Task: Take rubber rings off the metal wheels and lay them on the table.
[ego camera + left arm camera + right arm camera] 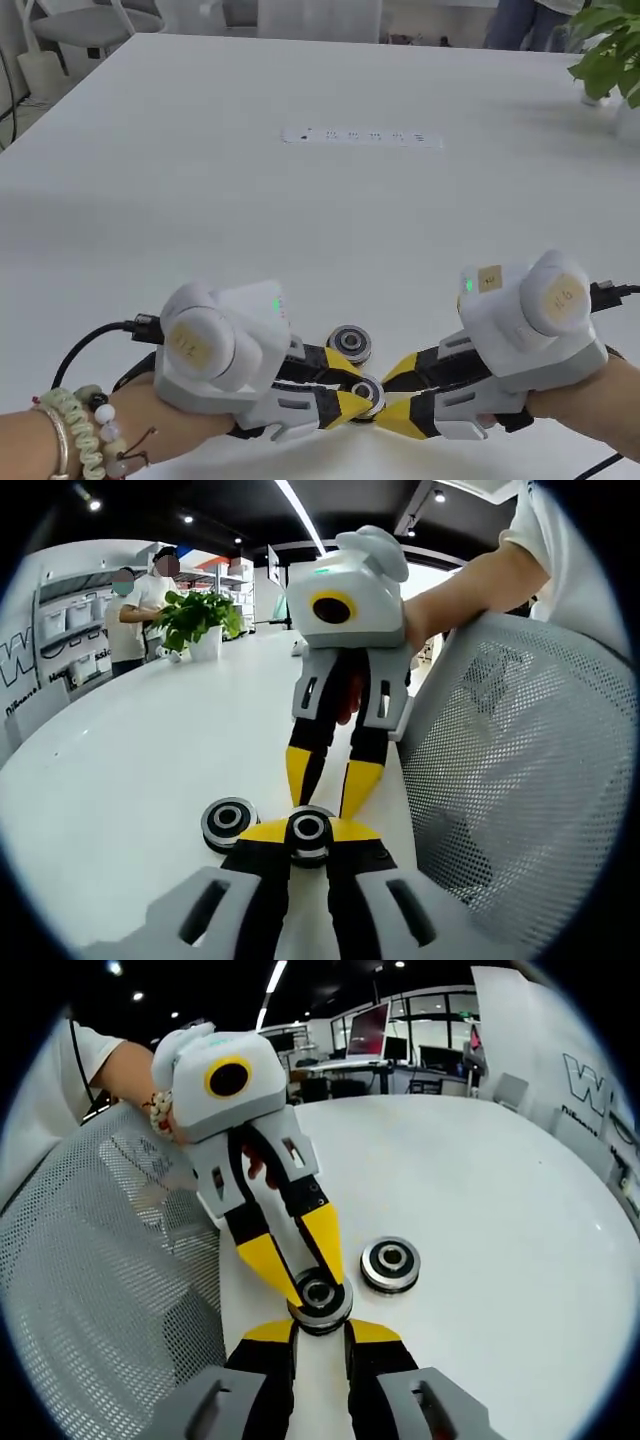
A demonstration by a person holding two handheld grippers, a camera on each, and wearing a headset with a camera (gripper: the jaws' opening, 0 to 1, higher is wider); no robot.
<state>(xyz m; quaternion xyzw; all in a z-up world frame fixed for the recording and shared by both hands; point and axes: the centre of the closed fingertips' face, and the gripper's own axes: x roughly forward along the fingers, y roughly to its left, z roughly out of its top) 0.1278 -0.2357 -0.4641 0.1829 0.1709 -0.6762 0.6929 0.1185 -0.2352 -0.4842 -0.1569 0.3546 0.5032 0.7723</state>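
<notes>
Desk's (300,220) near edge: left gripper (345,405) clamps near wheel (365,390). Right gripper (390,400) pinches its opposite rim, tips head-on. Wheel lies flat, axle upright. Second wheel (350,342) sits just beyond, nearer the left gripper.

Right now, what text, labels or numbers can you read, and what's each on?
"W": big letter on the wall, cut off; the smaller line beneath is too blurred.
Round sticker on left hand-held gripper: handwriting, too blurred.
Two stickers on right hand-held gripper: handwriting, too blurred.
White strip on table: marks too small.
</notes>
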